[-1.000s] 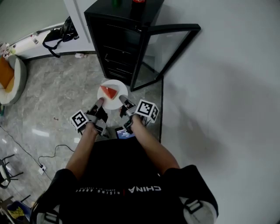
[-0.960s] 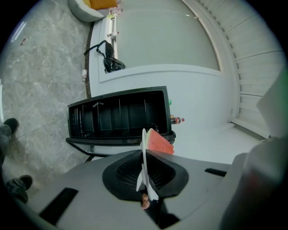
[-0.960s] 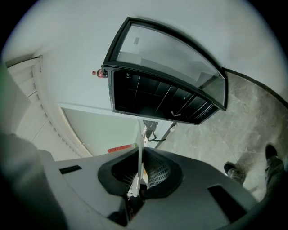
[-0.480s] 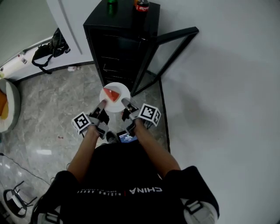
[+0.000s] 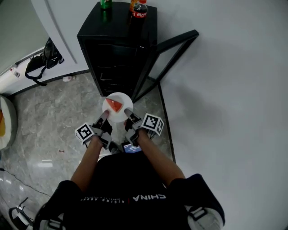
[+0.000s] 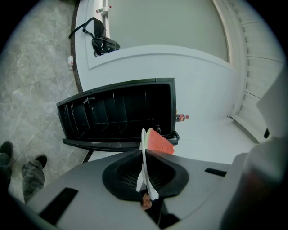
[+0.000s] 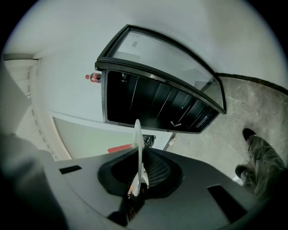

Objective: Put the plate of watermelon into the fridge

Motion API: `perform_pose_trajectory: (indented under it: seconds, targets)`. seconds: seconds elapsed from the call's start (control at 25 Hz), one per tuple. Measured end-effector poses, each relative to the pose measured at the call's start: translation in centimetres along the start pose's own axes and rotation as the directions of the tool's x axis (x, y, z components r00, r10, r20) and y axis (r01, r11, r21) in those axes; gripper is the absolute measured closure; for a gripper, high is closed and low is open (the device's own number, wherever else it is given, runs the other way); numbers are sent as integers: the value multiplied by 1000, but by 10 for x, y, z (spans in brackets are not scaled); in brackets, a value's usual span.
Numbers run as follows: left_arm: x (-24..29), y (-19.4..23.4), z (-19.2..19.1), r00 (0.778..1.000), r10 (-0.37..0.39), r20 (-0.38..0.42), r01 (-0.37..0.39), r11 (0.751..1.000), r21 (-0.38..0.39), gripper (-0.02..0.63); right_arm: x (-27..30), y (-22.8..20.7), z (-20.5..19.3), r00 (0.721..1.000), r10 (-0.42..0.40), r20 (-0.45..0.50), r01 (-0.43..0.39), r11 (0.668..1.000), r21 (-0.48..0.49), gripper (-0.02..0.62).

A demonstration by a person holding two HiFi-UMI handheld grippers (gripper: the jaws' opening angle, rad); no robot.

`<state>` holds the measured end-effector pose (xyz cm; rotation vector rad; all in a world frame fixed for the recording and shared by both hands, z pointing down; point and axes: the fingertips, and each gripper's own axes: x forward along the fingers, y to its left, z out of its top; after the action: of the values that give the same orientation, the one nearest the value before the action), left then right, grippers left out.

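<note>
Both forearms stretched forward, side by side. Left hand-held gripper (image 5: 104, 117) clenched on plate's (image 5: 125, 100) near-left rim. Right hand-held gripper (image 5: 128, 112) clenched on near-right rim. Watermelon wedge (image 5: 116, 106) rests on plate, held level above floor, just before open black fridge (image 5: 118, 49). Versus second ago: plate carried closer to fridge; cola bottle (image 5: 140, 9) on top now fully visible.

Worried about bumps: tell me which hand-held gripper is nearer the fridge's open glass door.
Right. The right hand-held gripper holds the round white plate on the side toward the black-framed glass door; the left hand-held gripper holds its opposite side.
</note>
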<state>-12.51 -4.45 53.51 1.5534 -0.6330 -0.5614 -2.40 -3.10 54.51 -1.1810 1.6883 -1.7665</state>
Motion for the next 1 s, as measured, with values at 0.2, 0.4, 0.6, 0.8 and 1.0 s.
perform_pose_trajectory:
  seconds: [0.2, 0.4, 0.6, 0.8, 1.0]
  targets:
    - [43, 9, 24, 999, 22, 34, -23, 999, 29, 575, 36, -5, 40, 999, 27, -41, -27, 1000, 1, 565]
    - [75, -10, 39, 997, 21, 80, -26, 998, 61, 575, 50, 14, 73, 998, 41, -47, -42, 999, -12, 565]
    - [99, -10, 48, 990, 47, 130, -54, 997, 56, 577, 62, 16, 100, 997, 56, -54, -57, 998, -11, 565]
    - [108, -7, 63, 990, 42, 137, -59, 991, 123, 575, 77, 14, 102, 998, 57, -33, -56, 997, 46, 565]
    - [114, -1, 87, 995, 50, 86, -58, 993, 99, 574, 96, 20, 101, 997, 66, 34, -69, 995, 71, 563]
